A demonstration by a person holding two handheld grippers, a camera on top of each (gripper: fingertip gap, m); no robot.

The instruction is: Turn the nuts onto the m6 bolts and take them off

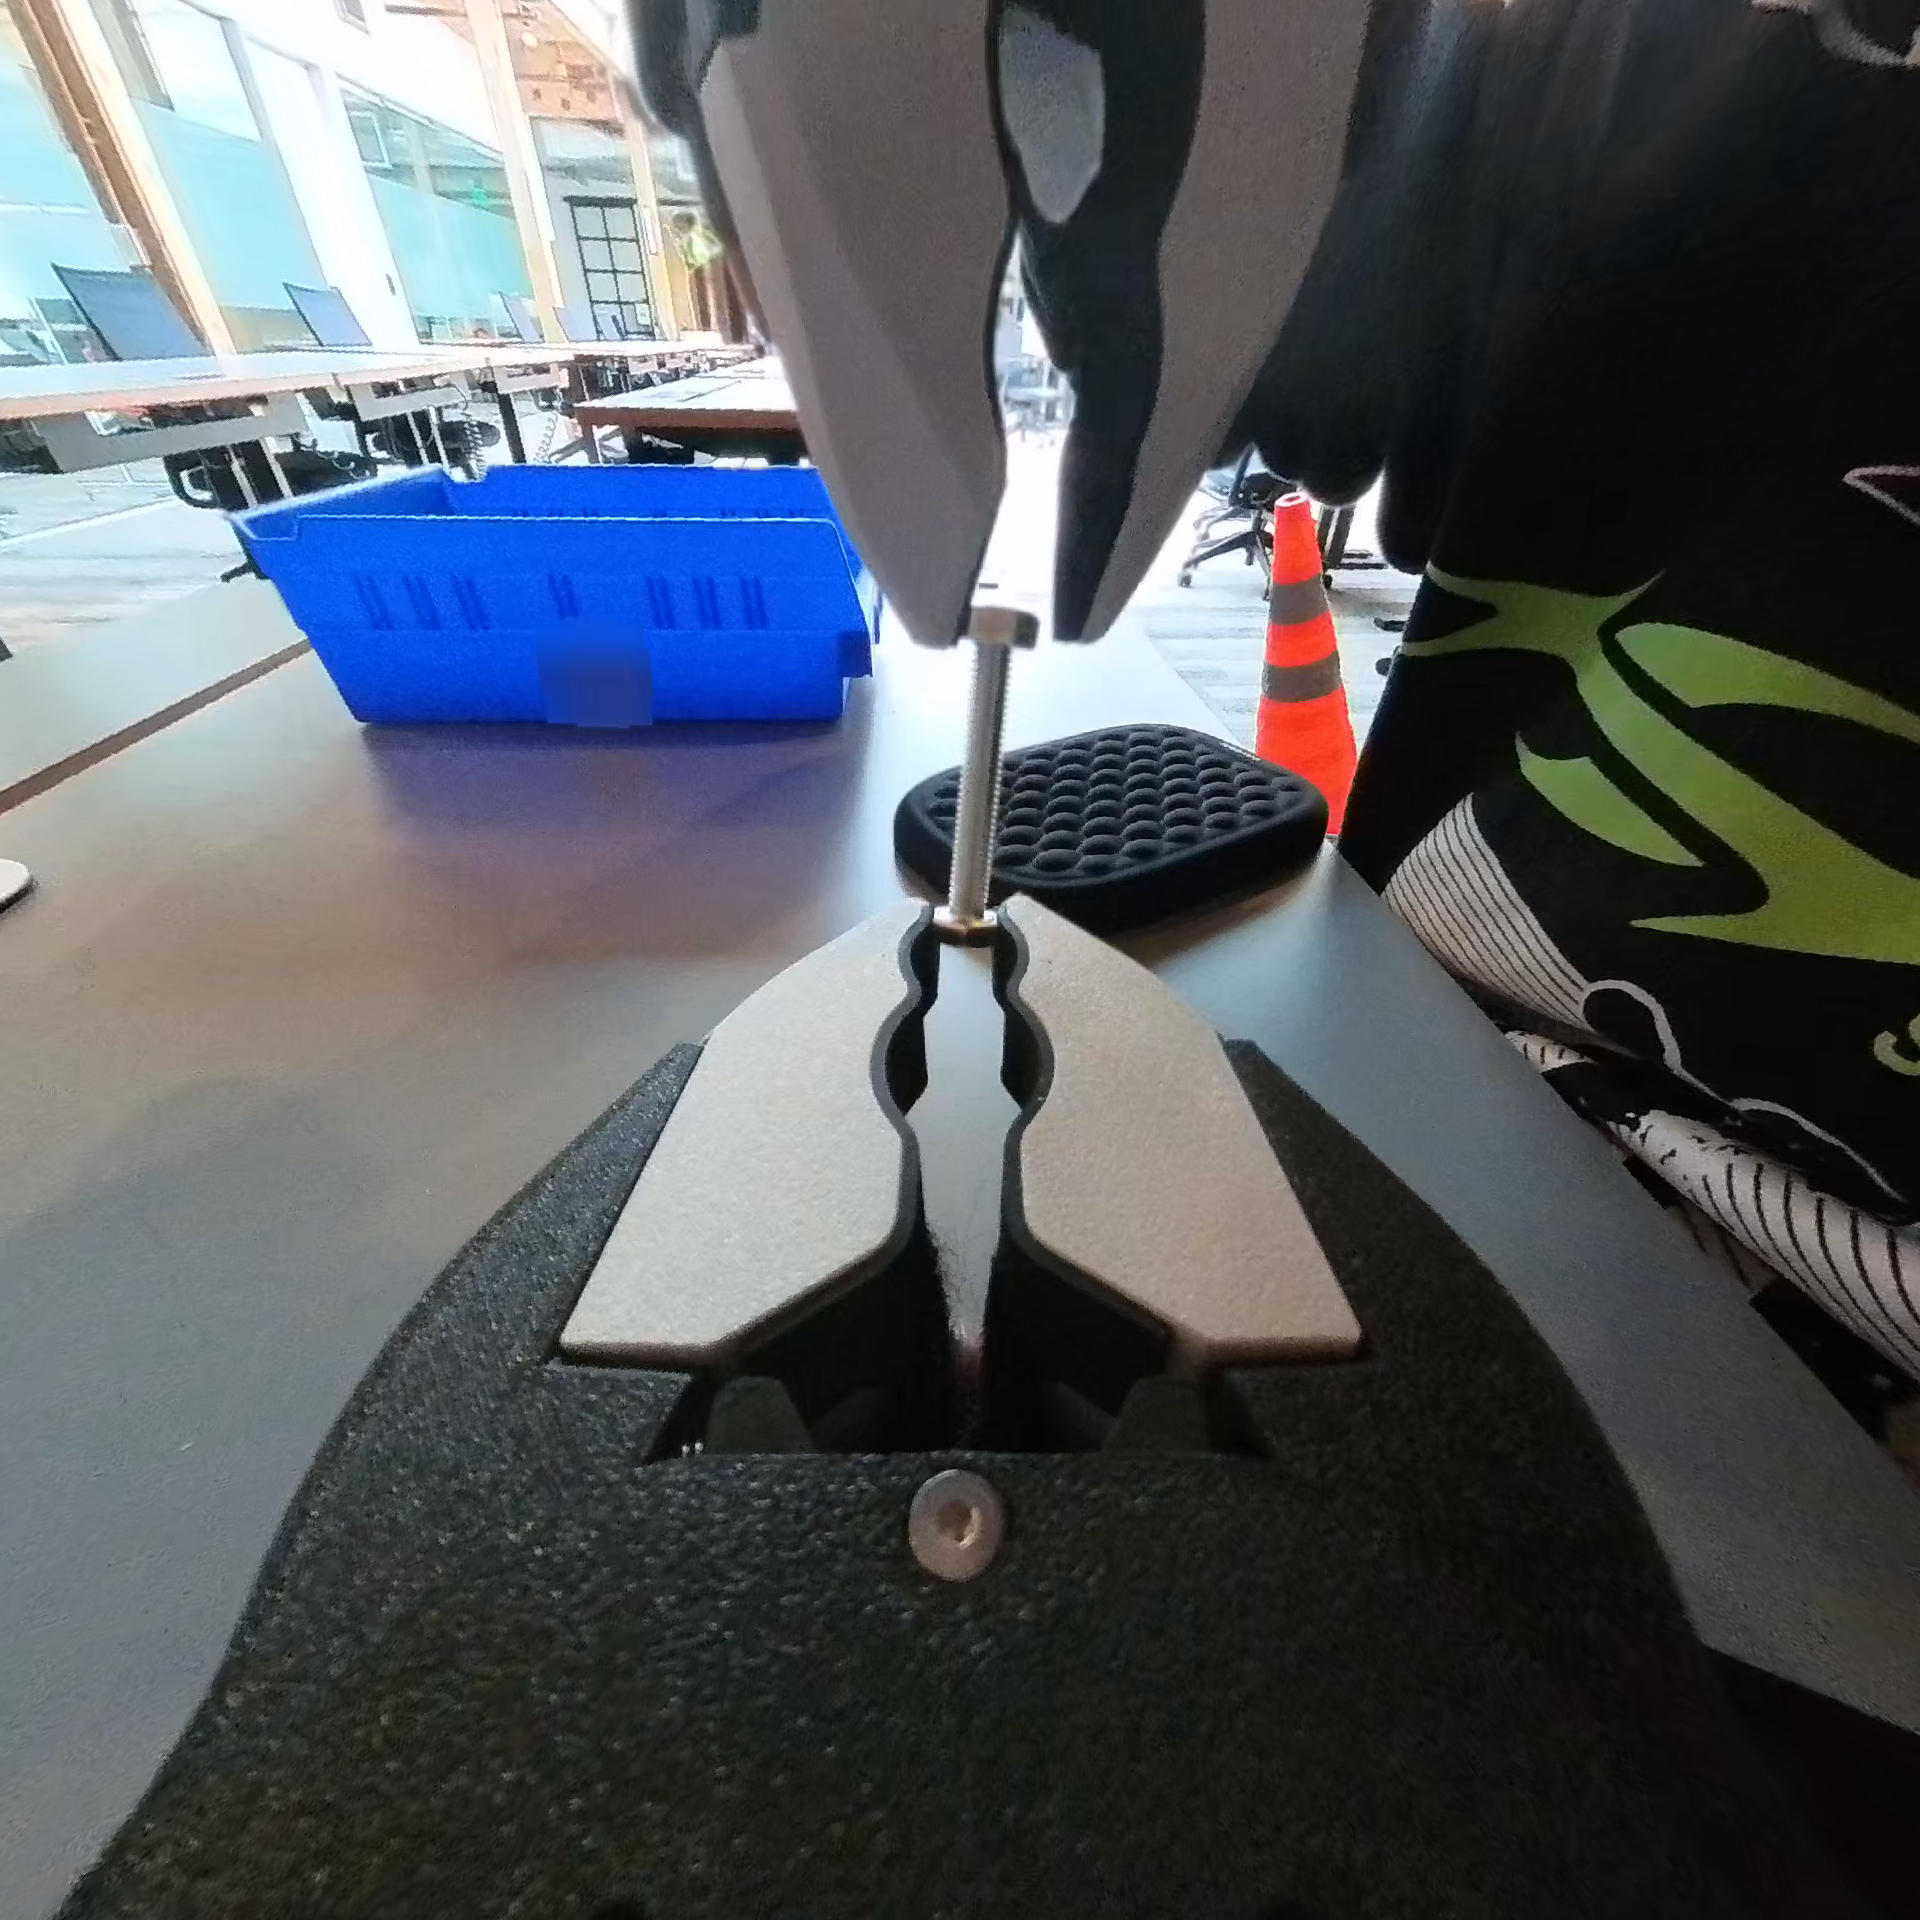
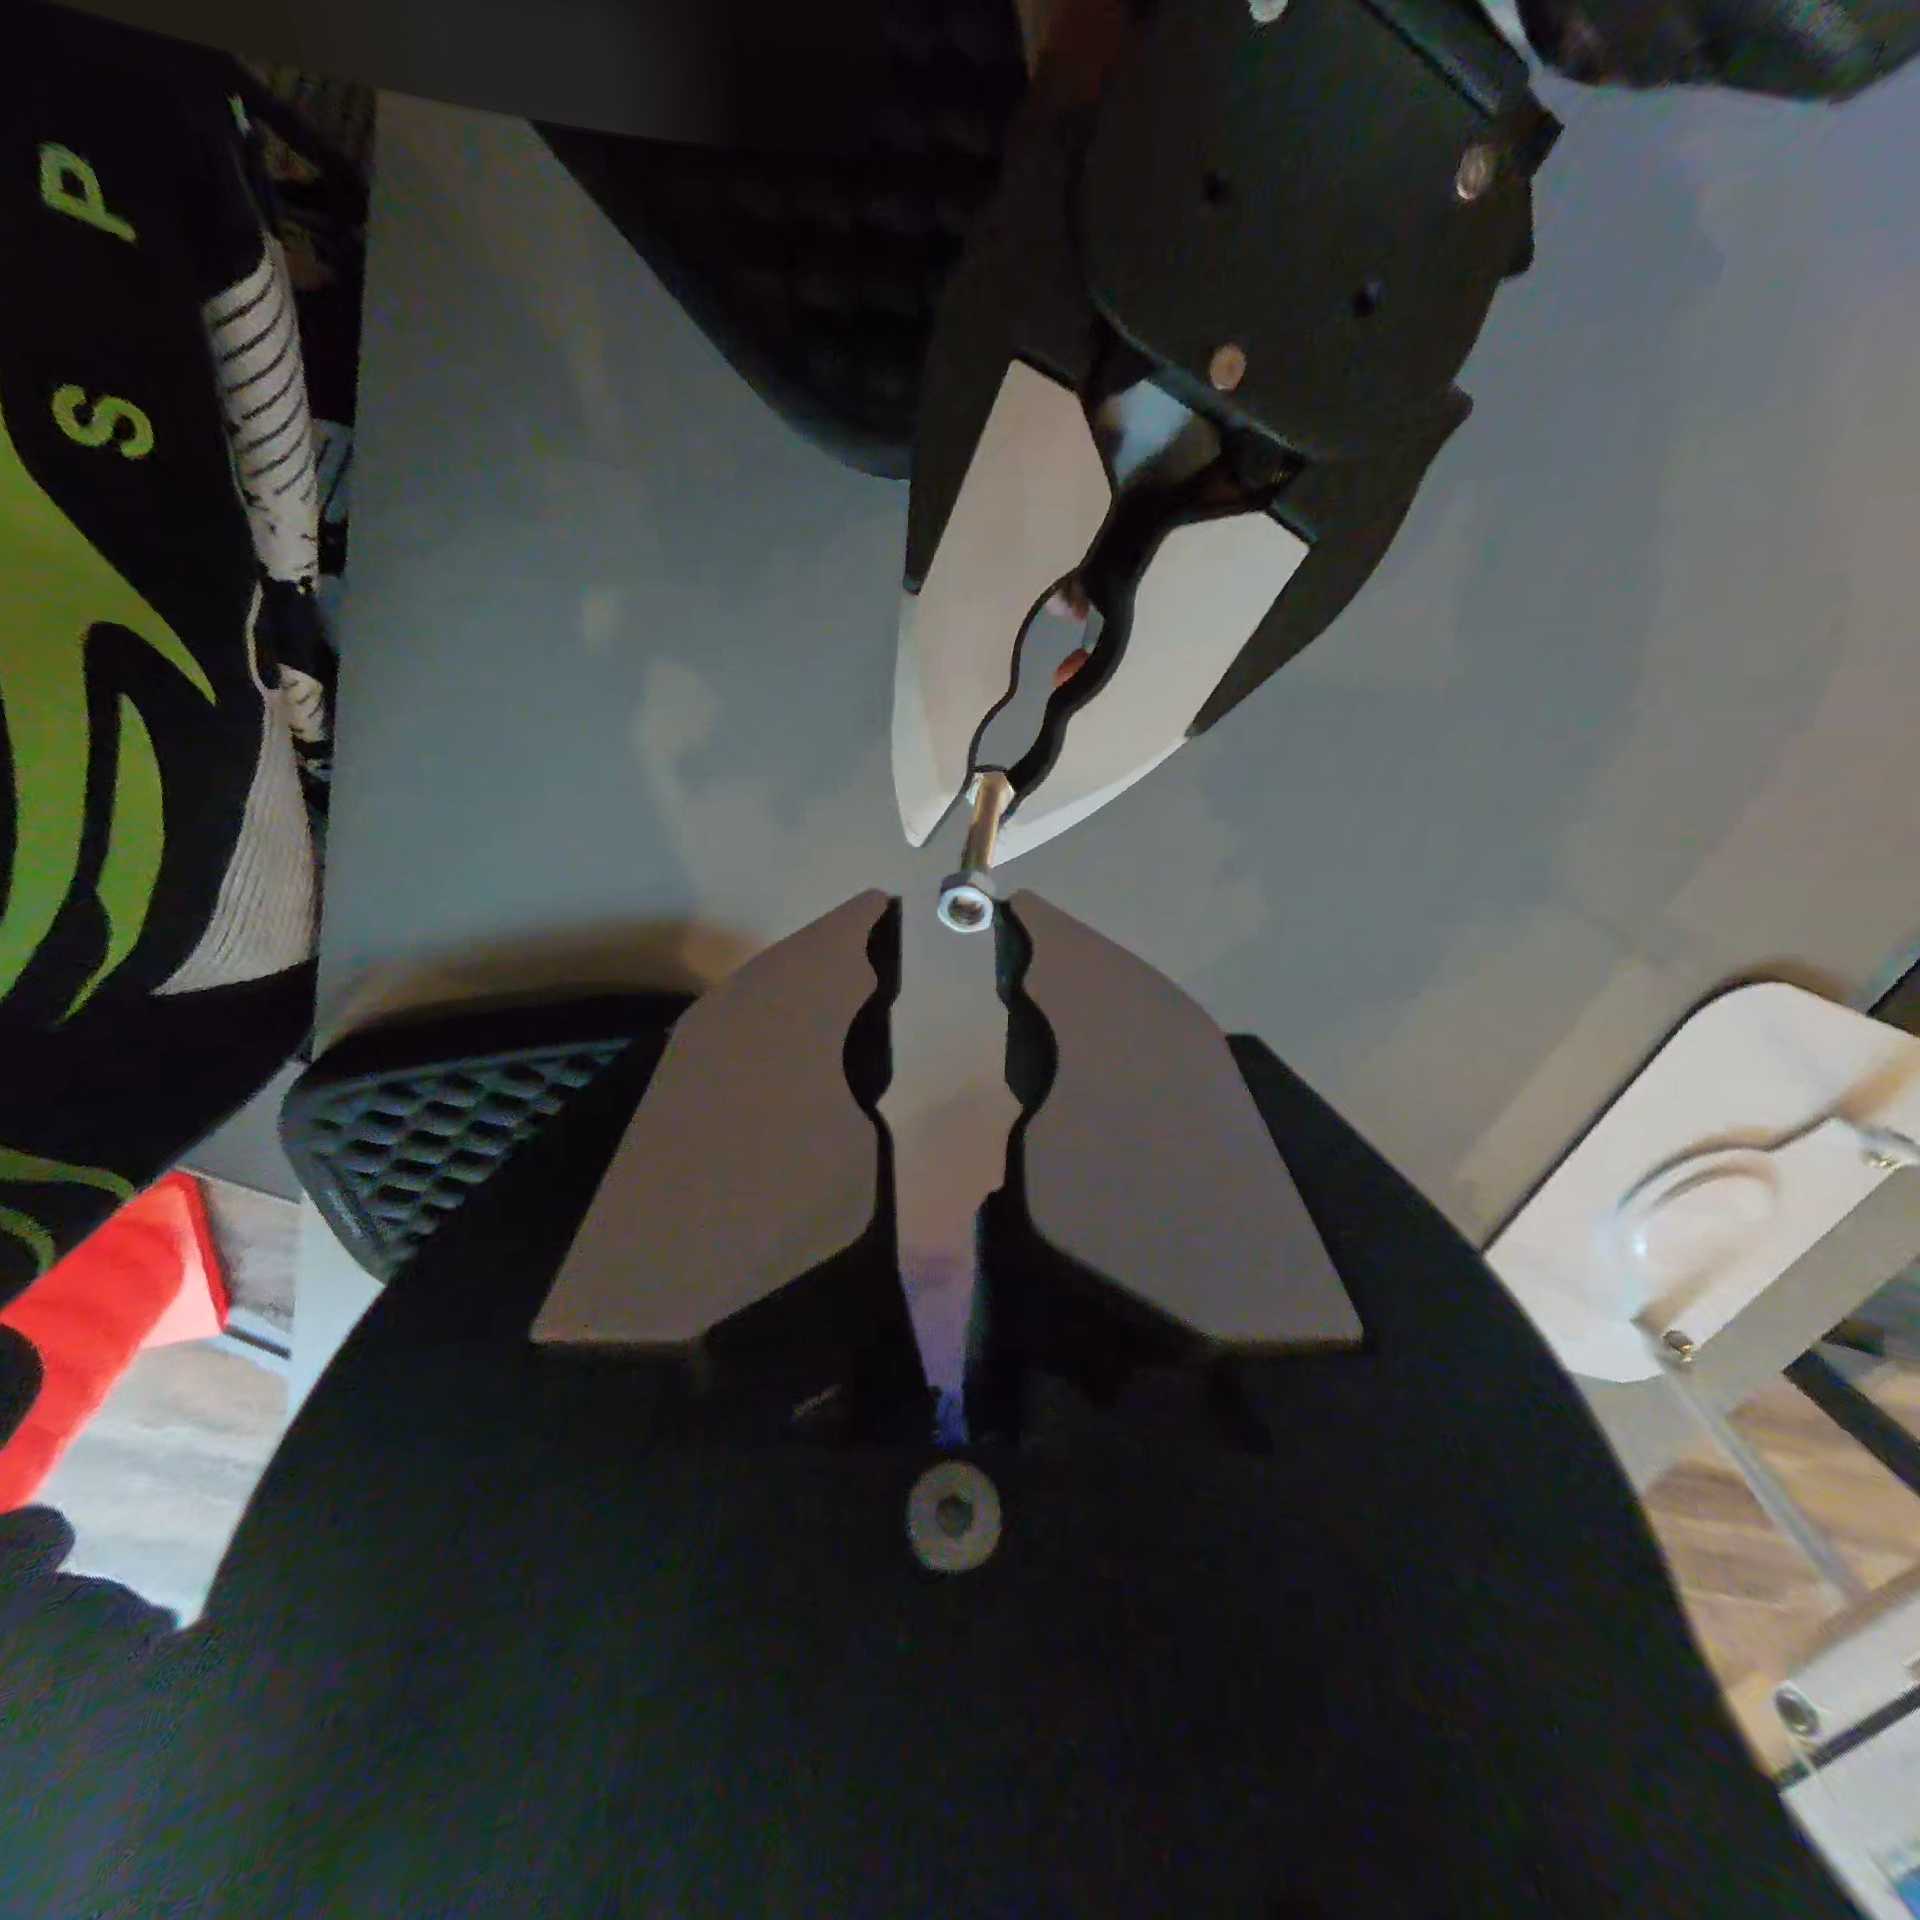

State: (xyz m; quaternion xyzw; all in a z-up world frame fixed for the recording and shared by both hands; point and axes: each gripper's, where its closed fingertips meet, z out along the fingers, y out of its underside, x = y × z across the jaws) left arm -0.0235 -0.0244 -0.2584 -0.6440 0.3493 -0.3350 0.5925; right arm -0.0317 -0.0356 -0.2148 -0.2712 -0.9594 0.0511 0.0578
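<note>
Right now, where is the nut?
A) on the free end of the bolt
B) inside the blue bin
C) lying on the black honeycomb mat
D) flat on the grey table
A: the nut sits on the far end of the bolt, whose head end the left gripper pinches.

Grey table [image 1: 416,1039] bears blue bin [image 1: 561,613], black mat [image 1: 1122,821].

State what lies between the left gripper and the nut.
Only the bolt's bare threaded shank, running from the left gripper to the nut at its far end; the left wrist view shows it.
</note>
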